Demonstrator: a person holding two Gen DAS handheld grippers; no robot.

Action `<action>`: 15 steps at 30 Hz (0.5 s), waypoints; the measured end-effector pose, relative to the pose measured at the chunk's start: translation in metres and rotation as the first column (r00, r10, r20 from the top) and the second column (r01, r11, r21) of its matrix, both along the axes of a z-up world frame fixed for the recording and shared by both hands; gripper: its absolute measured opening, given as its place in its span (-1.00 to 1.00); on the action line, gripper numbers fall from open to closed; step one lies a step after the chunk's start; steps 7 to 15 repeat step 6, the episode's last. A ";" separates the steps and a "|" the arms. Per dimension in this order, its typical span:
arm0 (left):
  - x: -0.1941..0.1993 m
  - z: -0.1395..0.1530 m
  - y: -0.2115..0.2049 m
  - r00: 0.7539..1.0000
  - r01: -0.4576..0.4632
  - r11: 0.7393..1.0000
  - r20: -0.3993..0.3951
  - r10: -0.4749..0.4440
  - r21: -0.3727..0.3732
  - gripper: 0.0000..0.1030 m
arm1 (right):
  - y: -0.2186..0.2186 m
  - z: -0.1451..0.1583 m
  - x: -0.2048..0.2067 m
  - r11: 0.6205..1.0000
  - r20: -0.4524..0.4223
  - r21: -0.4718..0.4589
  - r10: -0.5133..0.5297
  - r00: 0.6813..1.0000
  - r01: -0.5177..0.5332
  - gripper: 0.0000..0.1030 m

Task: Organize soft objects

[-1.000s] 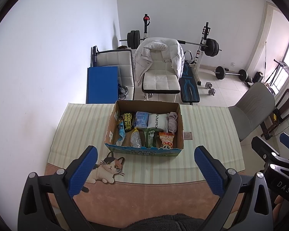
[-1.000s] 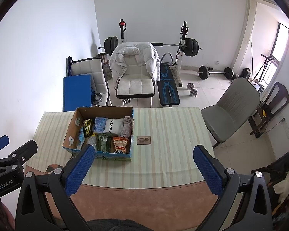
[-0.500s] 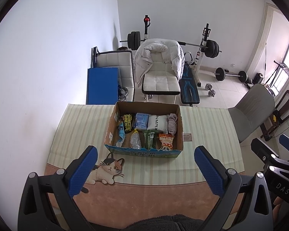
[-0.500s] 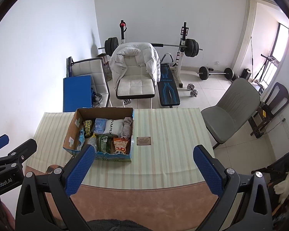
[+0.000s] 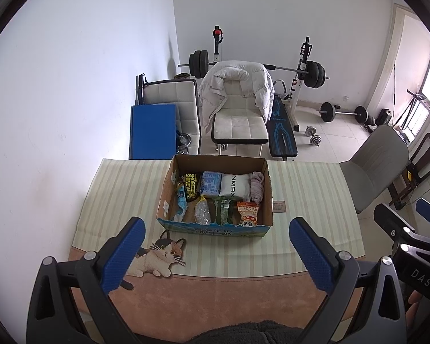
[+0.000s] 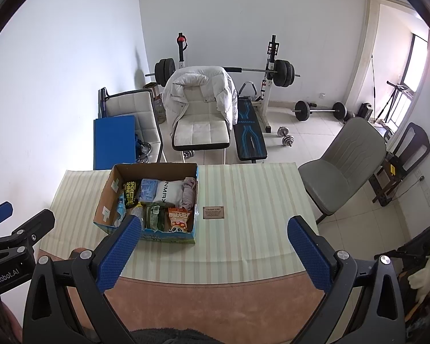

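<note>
An open cardboard box [image 5: 268,197] stands on the striped tablecloth [image 5: 123,189], packed with soft packs, a white pouch [image 5: 234,185], a snack bag [image 5: 248,213] and a folded pinkish cloth [image 5: 257,187]. The box also shows in the right wrist view [image 6: 107,197]. A cat-shaped plush [image 5: 157,256] lies flat in front of the box, by my left fingertip. My left gripper [image 5: 216,253] is open and empty, held above the table's near edge. My right gripper [image 6: 213,250] is open and empty, to the right of the box.
A small brown card [image 6: 213,211] lies right of the box. Beyond the table stand a white chair with a jacket [image 5: 238,106], a blue mat [image 5: 153,132], a weight bench [image 5: 282,132] and a grey chair [image 6: 344,157]. The other gripper shows at the right edge [image 5: 410,246].
Both views have shifted slightly; the box and cat plush sit a little lower in the frames. Nothing was taken hold of or let go.
</note>
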State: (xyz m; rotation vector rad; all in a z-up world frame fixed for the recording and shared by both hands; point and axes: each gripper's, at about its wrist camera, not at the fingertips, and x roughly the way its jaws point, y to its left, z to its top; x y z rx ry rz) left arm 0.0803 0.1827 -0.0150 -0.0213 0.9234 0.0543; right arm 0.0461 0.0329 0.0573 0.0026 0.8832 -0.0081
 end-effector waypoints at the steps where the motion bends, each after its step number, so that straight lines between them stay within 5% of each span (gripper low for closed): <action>1: 0.000 0.001 0.000 1.000 0.003 1.000 0.002 -0.003 0.001 1.00 | 0.000 0.002 0.001 1.000 0.001 0.001 -0.002 1.000 0.002 1.00; 15: 0.002 0.002 0.003 1.000 0.009 1.000 0.000 -0.009 -0.003 1.00 | 0.000 0.002 0.002 1.000 -0.001 0.002 -0.003 1.000 0.003 1.00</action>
